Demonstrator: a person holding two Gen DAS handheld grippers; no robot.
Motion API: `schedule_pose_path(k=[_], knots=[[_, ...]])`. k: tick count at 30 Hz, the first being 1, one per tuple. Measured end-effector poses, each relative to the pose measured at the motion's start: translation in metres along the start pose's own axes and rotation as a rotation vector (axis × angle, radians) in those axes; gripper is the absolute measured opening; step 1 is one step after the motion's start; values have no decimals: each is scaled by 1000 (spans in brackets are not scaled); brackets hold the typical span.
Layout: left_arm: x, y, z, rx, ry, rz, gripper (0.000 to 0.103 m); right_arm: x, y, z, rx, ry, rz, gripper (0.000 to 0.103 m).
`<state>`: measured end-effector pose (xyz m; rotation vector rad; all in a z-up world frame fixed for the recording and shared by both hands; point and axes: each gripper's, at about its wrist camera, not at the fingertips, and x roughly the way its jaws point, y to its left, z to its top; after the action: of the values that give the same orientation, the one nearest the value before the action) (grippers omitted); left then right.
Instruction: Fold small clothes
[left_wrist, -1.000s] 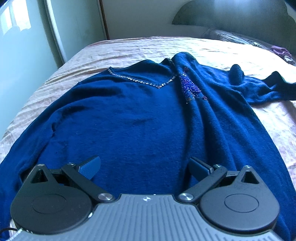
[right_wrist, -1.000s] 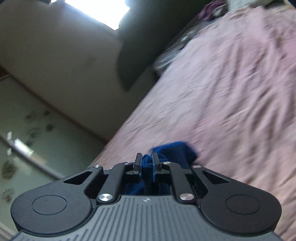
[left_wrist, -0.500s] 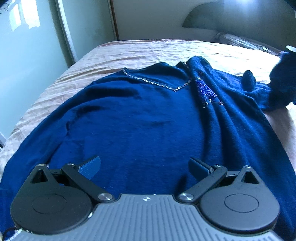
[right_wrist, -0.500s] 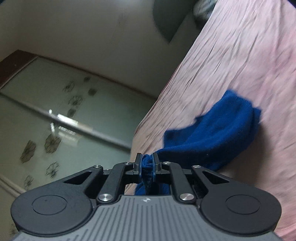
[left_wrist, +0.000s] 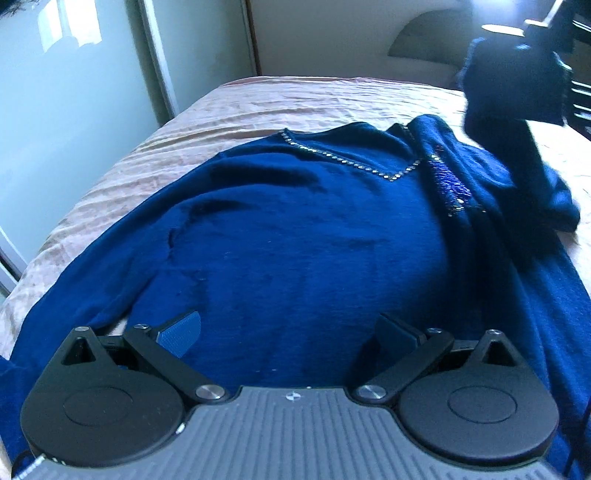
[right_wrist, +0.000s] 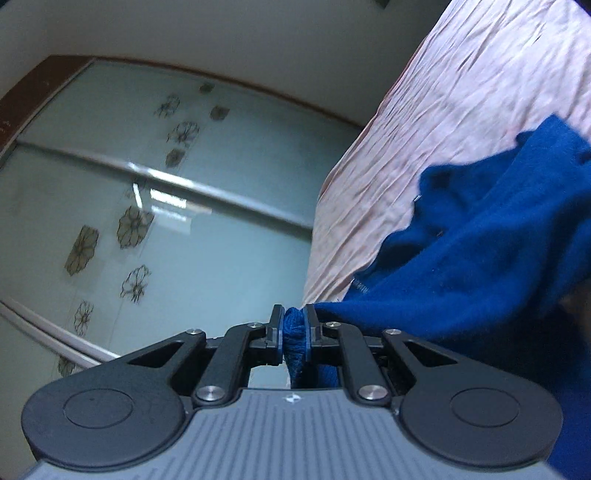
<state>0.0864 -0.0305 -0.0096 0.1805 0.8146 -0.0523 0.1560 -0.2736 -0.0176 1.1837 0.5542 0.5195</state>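
Observation:
A dark blue sweater (left_wrist: 303, 229) with a beaded V-neck lies spread flat on the pink bedspread (left_wrist: 280, 99). My left gripper (left_wrist: 290, 334) is open and empty, low over the sweater's lower body. My right gripper (right_wrist: 294, 328) is shut on the cuff of the sweater's right sleeve (right_wrist: 491, 240). In the left wrist view that sleeve (left_wrist: 517, 88) hangs lifted at the upper right, above the sweater's right shoulder.
A frosted glass wardrobe door (right_wrist: 155, 206) with flower prints runs along the bed's left side and shows in the left wrist view (left_wrist: 66, 122). A dark headboard (left_wrist: 424, 51) stands at the far end.
My right gripper has lifted the sleeve off the bed and carried it up and in over the sweater's right side. The left gripper has tilted slightly and stays open.

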Motion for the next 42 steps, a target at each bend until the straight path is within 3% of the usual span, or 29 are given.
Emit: schedule_pose_path(k=[12, 25, 33, 36, 38, 39, 40, 41, 42], knots=[[-2, 38, -4, -73, 7, 44, 102, 93, 8, -24, 17, 157, 8, 10], [2, 55, -4, -103, 25, 61, 103, 139, 5, -47, -4, 240, -25, 10], [5, 56, -8, -99, 32, 60, 103, 162, 10, -53, -177, 230, -160, 12], [6, 57, -8, -100, 34, 60, 103, 170, 3, -55, -185, 244, -179, 13], [6, 58, -9, -101, 35, 60, 103, 174, -1, -56, -178, 248, -193, 22], [6, 58, -10, -102, 35, 60, 103, 175, -4, -56, -173, 252, -195, 41], [6, 58, -10, -101, 35, 60, 103, 177, -5, -56, -171, 257, -200, 71], [6, 58, -10, -101, 34, 60, 103, 177, -4, -57, -172, 255, -208, 82], [6, 58, -10, -101, 34, 60, 103, 176, -3, -58, -182, 249, -207, 86]])
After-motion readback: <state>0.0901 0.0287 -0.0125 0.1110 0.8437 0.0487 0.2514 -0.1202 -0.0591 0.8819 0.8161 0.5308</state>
